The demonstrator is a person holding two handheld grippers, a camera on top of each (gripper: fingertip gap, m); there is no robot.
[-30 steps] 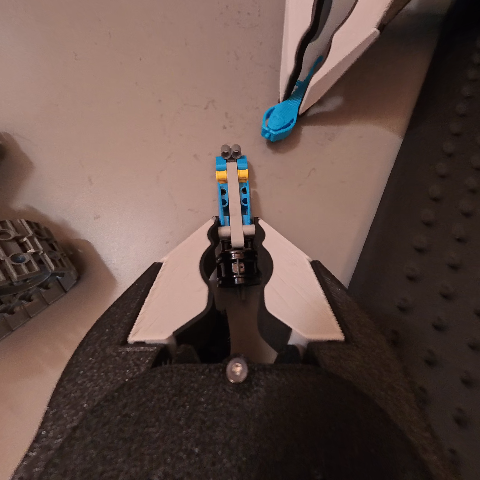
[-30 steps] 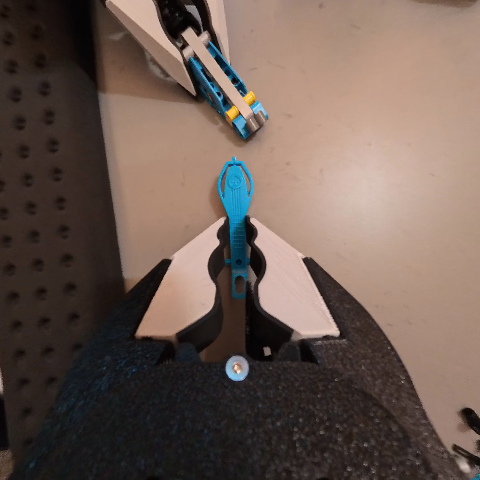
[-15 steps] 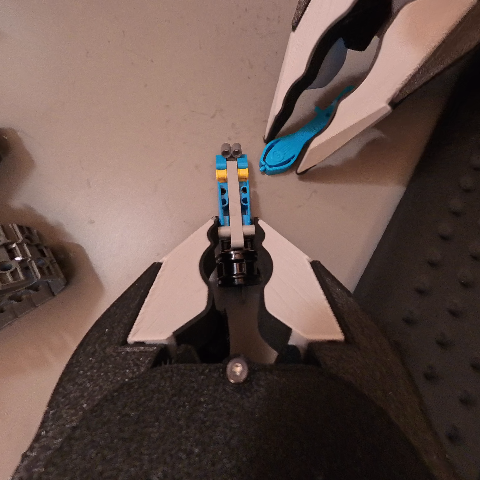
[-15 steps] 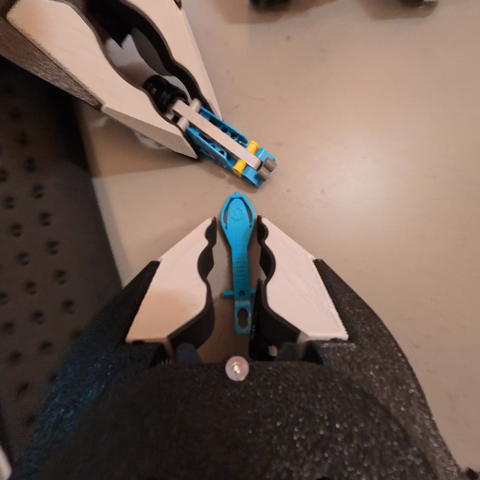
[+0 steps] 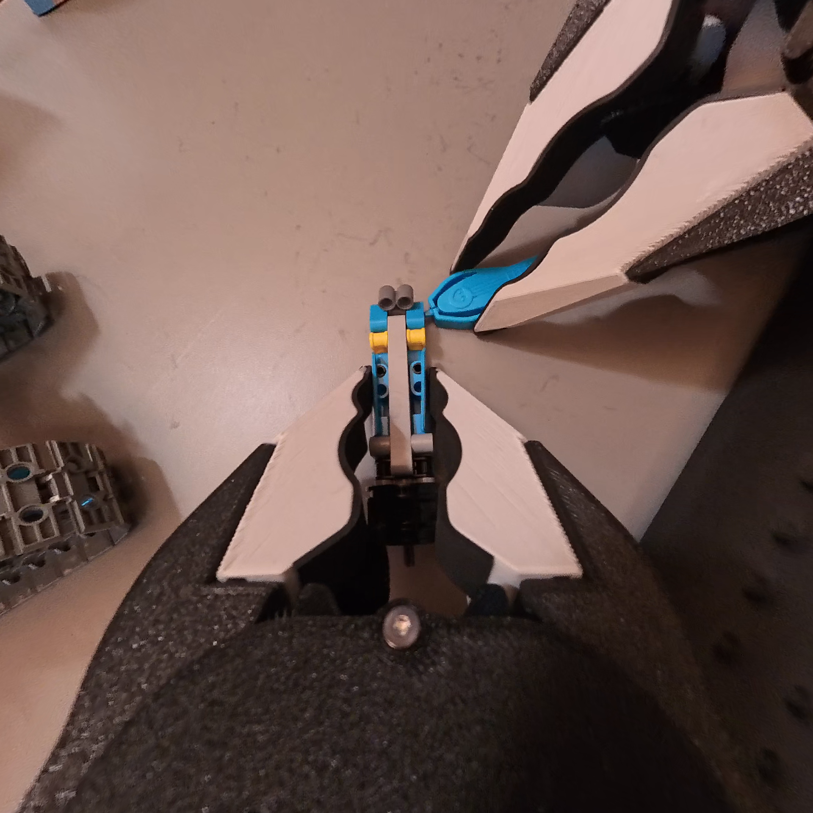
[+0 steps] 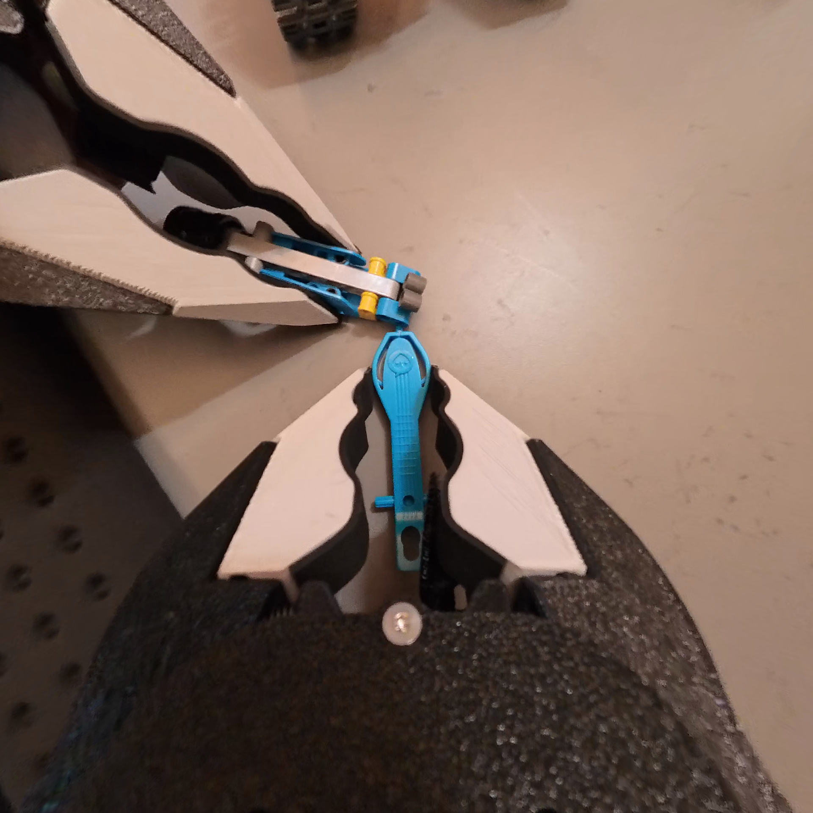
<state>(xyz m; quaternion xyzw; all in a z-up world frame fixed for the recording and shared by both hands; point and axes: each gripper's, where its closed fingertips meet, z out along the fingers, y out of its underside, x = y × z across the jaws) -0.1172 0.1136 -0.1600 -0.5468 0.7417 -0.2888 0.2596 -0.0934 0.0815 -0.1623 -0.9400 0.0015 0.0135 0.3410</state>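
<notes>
My left gripper (image 5: 399,374) is shut on a small brick assembly (image 5: 398,343): two blue beams around a grey beam, yellow pins, two grey pins at the tip and a black part at the rear. My right gripper (image 6: 400,374) is shut on a blue spoon-shaped plastic tool (image 6: 405,431), its fingertips against the tool's wide head. The tool's tip (image 5: 457,301) touches the blue end of the assembly (image 6: 387,288) from the side. The left gripper (image 6: 347,286) enters the right wrist view from the upper left. The right gripper (image 5: 466,294) enters the left wrist view from the upper right. Both are low over the beige table (image 5: 242,198).
Grey track-link pieces lie at the left (image 5: 48,506) and farther back (image 5: 22,299). A dark studded mat (image 5: 748,572) borders the table and also shows in the right wrist view (image 6: 53,528). A dark tread piece (image 6: 316,22) lies ahead. Left tips to right tips: about 5 cm. The dark tread piece (image 6: 316,22) is about 12 cm from my left fingertips and 15 cm from my right.
The two grippers have closed in on each other. The blue tool has slid back between the right fingers until only its head sticks out. Its tip now meets the assembly's end.
</notes>
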